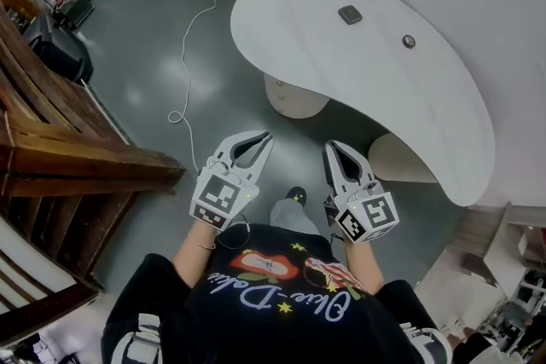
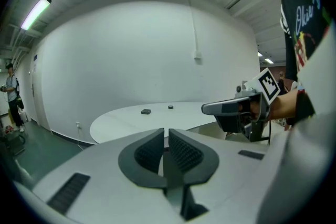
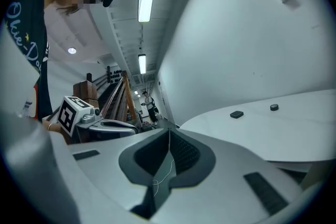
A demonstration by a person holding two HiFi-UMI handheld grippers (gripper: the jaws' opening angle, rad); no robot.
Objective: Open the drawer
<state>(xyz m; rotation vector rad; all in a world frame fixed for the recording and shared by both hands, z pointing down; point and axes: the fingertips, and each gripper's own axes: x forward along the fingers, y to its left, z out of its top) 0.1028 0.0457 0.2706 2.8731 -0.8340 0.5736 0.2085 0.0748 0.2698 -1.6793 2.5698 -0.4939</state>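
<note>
Drawer cabinet [image 1: 294,96] under table [image 1: 367,64] edge.

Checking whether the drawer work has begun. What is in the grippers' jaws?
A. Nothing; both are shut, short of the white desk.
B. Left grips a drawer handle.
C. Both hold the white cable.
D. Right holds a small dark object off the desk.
A: the left gripper and the right gripper each show jaws together with nothing between them, in the air short of the white desk.
</note>
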